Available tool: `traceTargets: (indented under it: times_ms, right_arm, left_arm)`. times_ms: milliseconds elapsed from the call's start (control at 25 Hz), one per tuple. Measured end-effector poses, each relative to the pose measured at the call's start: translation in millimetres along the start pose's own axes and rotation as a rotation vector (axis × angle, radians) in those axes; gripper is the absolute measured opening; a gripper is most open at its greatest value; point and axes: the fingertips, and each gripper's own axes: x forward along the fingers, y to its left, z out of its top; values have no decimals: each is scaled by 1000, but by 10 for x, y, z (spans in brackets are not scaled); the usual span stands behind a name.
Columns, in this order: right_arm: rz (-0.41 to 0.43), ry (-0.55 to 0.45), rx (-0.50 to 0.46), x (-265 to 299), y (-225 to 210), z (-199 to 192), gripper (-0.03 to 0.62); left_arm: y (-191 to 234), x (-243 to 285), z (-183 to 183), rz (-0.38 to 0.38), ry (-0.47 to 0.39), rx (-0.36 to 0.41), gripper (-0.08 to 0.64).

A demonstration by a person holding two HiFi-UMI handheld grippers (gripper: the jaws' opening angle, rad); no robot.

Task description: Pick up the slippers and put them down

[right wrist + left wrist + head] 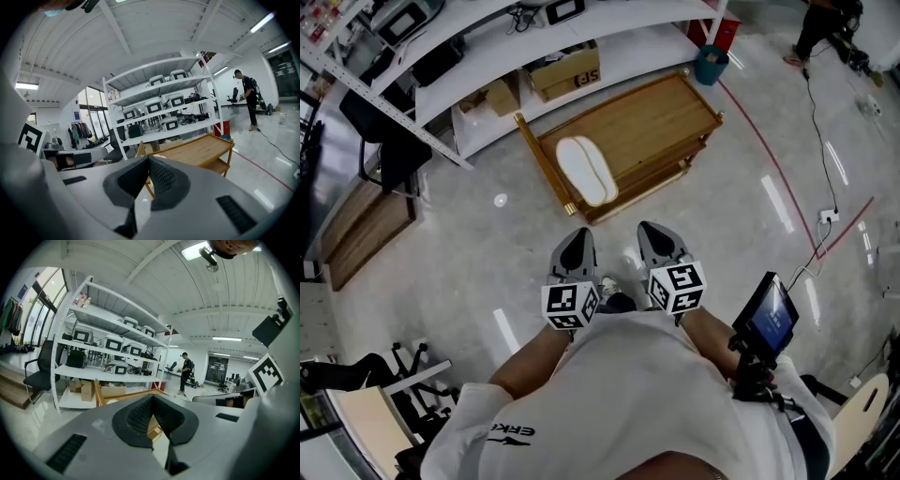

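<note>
Both forearms are held close to the body, the left gripper point(577, 236) and right gripper point(657, 231) side by side and pointing slightly downward at the wooden cart point(661, 122) across the floor. Each gripper's jaws are pressed together at the tips and hold nothing. The white slippers point(587, 171) lie paired on the cart's top, near its left end, plain only from the head view. The gripper views show the shelving point(93, 341) behind the cart from the front.
</note>
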Motion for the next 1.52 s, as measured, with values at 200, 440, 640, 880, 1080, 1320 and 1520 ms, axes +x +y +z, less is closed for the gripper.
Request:
traceTargets:
  times_ms: [200,440,640,880,1080,1320,1520]
  right_arm:
    - [-28,37,34,279,46,-55,3]
    - [-50,78,100,519,-35,-139,4]
    - [-40,107,147,804,-160,-232,5]
    - [-8,165,189,1135,-357,-443,5]
    - [14,228,222,1446,-464,-639,6]
    - [-3,321,299,1749,-618,-953,101]
    - [16,359,426,1961,-642,-1192,193]
  left_arm:
    - [269,86,-4,-16,21,-9,3]
    - [436,197,-43,-14,48,-22,5]
    - [553,336,-93,3,80,-25,5]
    - [639,532,-186,29,138,3,5]
    - [773,697,-267,56,189,19,5]
    - [894,833,-365,93,241,25,5]
    - [958,904,-465,117,281,27,5]
